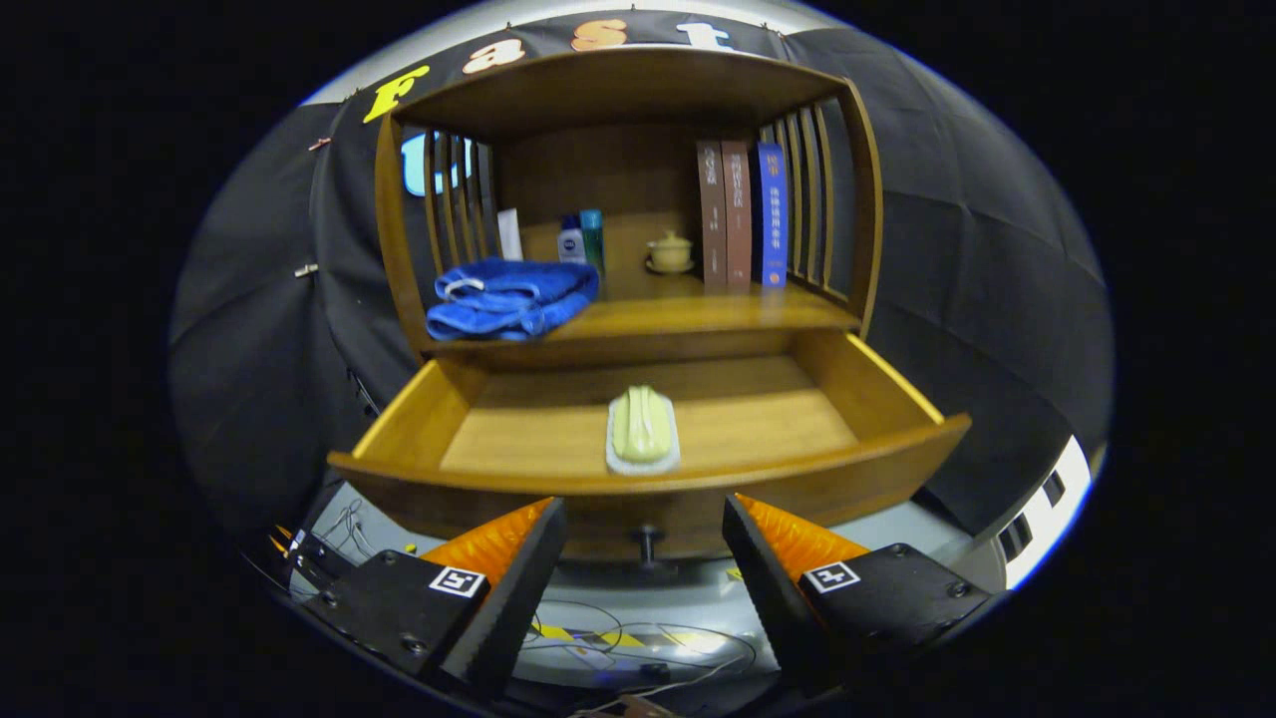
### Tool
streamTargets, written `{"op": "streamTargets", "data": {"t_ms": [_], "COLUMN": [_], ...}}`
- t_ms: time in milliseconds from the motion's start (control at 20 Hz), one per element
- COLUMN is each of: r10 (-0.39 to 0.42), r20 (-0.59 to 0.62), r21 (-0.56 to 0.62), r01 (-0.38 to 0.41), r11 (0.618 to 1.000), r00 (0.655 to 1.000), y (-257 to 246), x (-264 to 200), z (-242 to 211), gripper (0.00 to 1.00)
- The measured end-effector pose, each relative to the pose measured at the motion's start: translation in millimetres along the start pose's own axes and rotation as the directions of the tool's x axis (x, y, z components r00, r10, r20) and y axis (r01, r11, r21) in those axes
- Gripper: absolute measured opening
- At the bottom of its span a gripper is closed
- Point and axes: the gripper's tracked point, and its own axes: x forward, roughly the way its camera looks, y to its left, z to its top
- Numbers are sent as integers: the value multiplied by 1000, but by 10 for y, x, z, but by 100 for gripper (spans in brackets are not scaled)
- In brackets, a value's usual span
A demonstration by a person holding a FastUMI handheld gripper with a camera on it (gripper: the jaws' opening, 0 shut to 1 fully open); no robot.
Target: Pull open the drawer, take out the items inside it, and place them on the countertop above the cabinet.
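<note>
While the gripper (643, 529) hangs level with the drawer front, its fingers (498, 543) are spread wide and grip nothing; the knob (646, 543) sits in the gap between them, untouched. Left to right on the countertop (698, 311): a folded blue towel (508, 297) at the front left corner, a white card (509, 234) and two small bottles (581, 239) against the back panel, a lidded cup (669, 251) on a saucer, then three upright books (743, 212) beside the right slats. Below, the drawer (648, 481) stands pulled out. A pale green brush (643, 429) on a white base lies in it, near the front wall and about midway across, beyond the fingertips.
</note>
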Motion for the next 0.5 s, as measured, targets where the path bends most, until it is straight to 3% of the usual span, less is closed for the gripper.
{"op": "streamTargets", "data": {"t_ms": [300, 500], "r10": [32, 36], "r20": [-60, -192], "r21": [9, 38], "r01": [-32, -30], "r11": [999, 999], "r00": [998, 981], "y": [115, 140], "x": [644, 1203], "z": [534, 548], "gripper": [100, 100]}}
